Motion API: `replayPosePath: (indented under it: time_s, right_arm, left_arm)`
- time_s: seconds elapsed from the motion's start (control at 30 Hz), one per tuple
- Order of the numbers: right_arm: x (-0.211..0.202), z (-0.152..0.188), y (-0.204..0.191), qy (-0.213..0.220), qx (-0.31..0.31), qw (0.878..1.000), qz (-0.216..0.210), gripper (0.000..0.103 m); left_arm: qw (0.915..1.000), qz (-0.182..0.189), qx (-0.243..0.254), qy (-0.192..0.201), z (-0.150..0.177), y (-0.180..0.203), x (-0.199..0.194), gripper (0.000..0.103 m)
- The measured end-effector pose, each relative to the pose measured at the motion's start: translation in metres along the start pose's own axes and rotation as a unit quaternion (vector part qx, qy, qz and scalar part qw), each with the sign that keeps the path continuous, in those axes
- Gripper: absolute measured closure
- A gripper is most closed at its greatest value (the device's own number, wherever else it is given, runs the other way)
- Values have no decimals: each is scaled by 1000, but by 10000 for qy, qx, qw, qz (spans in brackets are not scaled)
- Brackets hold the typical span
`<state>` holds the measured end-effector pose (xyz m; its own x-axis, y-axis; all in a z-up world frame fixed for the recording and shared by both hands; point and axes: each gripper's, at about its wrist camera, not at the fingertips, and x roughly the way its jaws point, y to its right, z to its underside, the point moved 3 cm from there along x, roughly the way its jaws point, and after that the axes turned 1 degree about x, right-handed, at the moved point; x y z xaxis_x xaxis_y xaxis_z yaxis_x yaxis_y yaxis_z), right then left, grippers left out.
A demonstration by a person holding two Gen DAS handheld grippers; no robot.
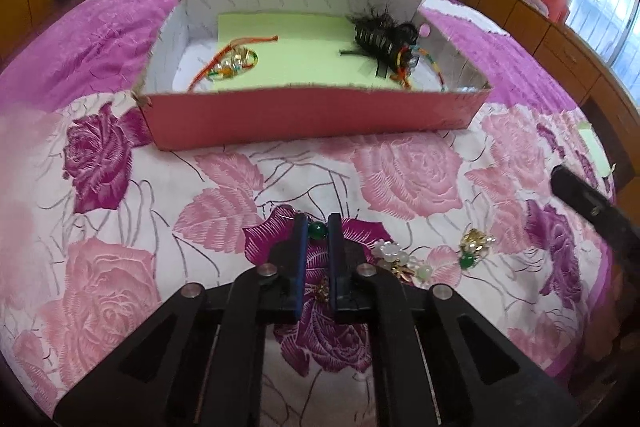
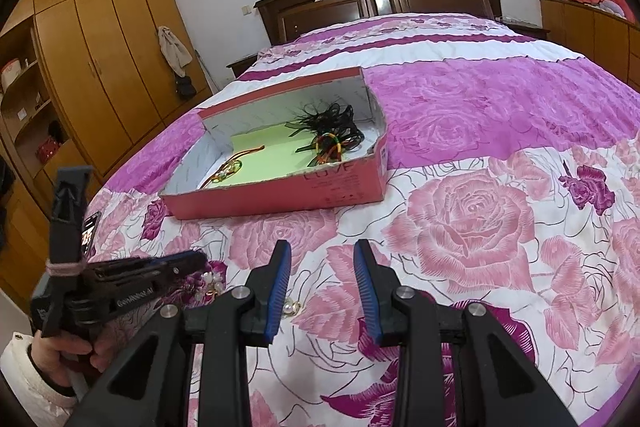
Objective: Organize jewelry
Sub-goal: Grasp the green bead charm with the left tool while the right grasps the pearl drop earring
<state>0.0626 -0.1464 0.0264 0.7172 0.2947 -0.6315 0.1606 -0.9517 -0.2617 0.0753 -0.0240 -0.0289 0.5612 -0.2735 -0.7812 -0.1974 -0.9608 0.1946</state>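
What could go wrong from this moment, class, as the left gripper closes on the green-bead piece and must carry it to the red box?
1. The left gripper pinches only the small green bead, so the gold part hanging between its jaws could swing or slip out.
2. The pearl flower piece and gold earring lie close beside it and might be dragged along.
3. The red box already holds a black hairpiece; dangling jewelry may tangle there.

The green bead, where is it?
In the left wrist view, the green bead sits pinched in the left claw, above the flowered bedspread.
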Motion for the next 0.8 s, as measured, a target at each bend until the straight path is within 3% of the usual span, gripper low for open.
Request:
replayPosePath:
  time_s: [0.3, 0.57, 0.8]
  right_arm:
    - [7, 13, -14, -345, -175, 9992, -139, 68]
    - [29, 30, -19, -910, -254, 9952, -239, 68]
    - [42, 35, -22, -1126, -375, 9928, -177, 68]
  left_arm:
    - [9996, -33, -72, 265, 1, -9, -26, 102]
    - [9994, -1, -183, 306, 6, -17, -32, 102]
    - [9992, 72, -235, 312, 10, -20, -32, 102]
